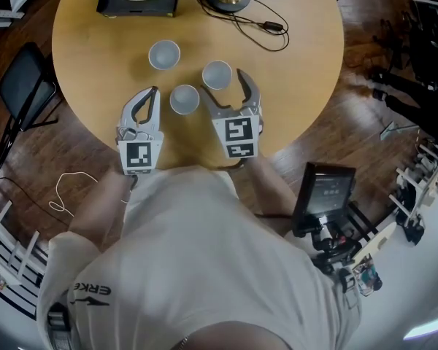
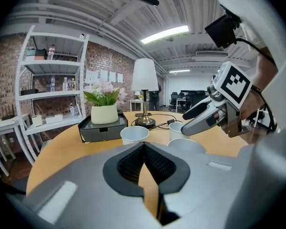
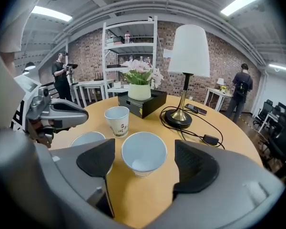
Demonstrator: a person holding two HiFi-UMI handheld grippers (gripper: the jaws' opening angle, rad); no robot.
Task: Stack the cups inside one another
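So no cup sits in another yet. My left hand-held gripper [image 1: 153, 93] is shut and holds nothing. The back cup [image 1: 164, 54], middle cup [image 1: 184, 99] and right cup [image 1: 217, 74] stand apart on the bench [image 1: 299, 64]. My right hand-held gripper [image 1: 223, 84] is wide around the right cup, not touching. All stacking is left.
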